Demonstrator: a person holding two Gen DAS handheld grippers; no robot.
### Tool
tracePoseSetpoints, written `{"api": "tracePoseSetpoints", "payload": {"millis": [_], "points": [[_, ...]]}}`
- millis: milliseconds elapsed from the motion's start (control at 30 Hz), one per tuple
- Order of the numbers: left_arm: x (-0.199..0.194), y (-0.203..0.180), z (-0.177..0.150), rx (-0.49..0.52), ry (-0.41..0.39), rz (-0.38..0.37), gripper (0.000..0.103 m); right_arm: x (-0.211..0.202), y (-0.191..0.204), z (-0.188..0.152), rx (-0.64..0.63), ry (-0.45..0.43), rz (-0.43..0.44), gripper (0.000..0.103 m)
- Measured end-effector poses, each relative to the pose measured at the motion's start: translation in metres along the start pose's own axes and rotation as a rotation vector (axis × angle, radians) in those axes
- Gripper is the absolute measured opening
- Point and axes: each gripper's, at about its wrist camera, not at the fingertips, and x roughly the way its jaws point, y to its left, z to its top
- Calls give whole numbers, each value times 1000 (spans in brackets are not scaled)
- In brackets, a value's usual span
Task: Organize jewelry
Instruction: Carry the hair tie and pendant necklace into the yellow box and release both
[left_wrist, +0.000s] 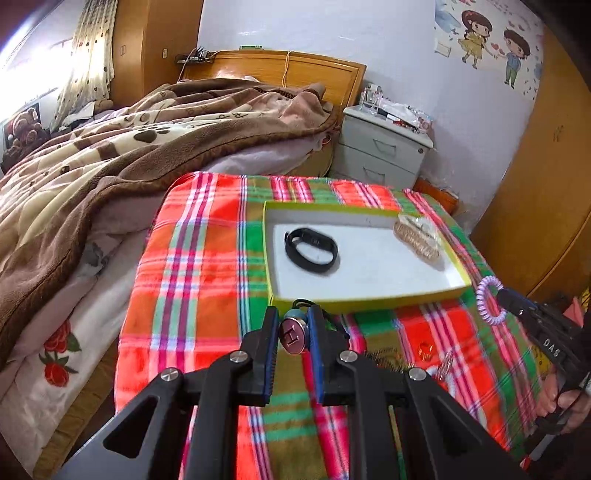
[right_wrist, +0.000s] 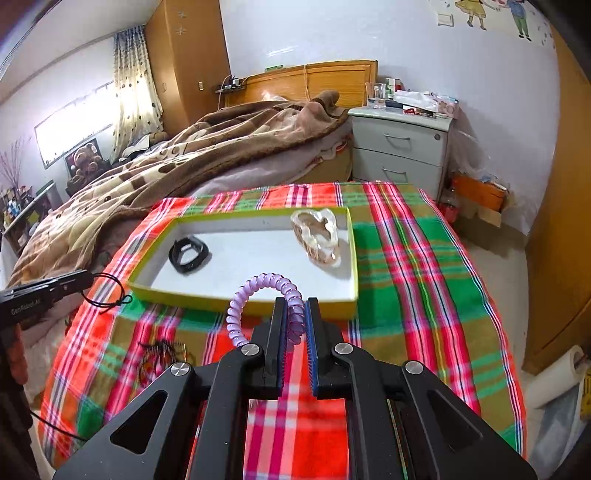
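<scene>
A shallow yellow-rimmed box (left_wrist: 369, 301) (right_wrist: 155, 291) with a white floor lies on the plaid cloth. In it are a black wristband (left_wrist: 311, 250) (right_wrist: 187, 254) and a beige bead bracelet in clear wrap (left_wrist: 416, 240) (right_wrist: 317, 236). My left gripper (left_wrist: 293, 325) is shut on a round pendant marked H (left_wrist: 293, 335), held just before the box's near rim; its black cord hangs from the gripper in the right wrist view (right_wrist: 107, 293). My right gripper (right_wrist: 295, 317) is shut on a purple spiral hair tie (right_wrist: 266, 299) (left_wrist: 491, 300), near the box's front right.
On the plaid cloth (left_wrist: 207, 288) (right_wrist: 406, 266) near me lie a black spiky hair clip (right_wrist: 162, 350) and a small orange piece (left_wrist: 424, 349). A bed with a brown blanket (left_wrist: 110, 155) is to the left, a grey nightstand (right_wrist: 402, 147) behind.
</scene>
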Motion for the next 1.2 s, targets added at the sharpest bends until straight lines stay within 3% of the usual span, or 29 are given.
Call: {"api": "tracePoseSetpoints", "payload": {"millis": [333, 633, 933, 1200], "points": [[34, -11, 34, 12, 10, -38, 17, 52, 4, 44, -5, 35, 9, 10], [78, -22, 44, 5, 76, -70, 17, 115, 15, 72, -24, 134, 47, 10], [114, -12, 35, -19, 171, -2, 17, 166, 29, 78, -64, 228, 43, 10], [118, -10, 34, -12, 176, 26, 17, 180, 33, 79, -72, 252, 40, 10]]}}
